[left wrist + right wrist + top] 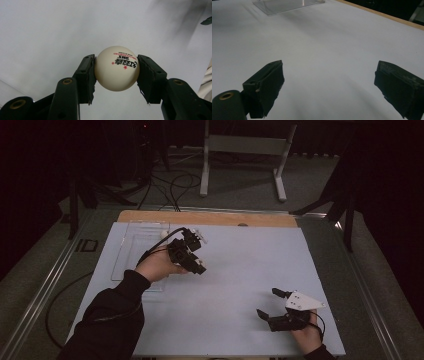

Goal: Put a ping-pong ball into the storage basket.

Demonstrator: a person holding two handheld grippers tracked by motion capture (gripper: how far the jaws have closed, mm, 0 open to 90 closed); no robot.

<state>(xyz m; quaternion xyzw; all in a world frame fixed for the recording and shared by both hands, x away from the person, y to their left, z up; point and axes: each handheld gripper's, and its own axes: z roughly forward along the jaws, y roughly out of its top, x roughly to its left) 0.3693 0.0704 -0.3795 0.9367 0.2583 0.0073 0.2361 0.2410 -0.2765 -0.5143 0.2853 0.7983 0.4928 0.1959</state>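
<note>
In the high view the small white table-tennis ball (117, 68) with black and red print is hard to make out, masked by the left gripper (192, 251) that clamps it between both pads above the pale blue table sheet (240, 270), beside the clear plastic tray (131, 245). The left hand (159, 266) holds that gripper raised and tilted. The right gripper (273, 304) rests low near the table's front right corner, jaws spread wide on nothing.

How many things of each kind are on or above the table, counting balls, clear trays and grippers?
Table tennis ball: 1, held in the left gripper
Clear plastic tray: 1
Gripper: 2, left and right
Total: 4
</note>
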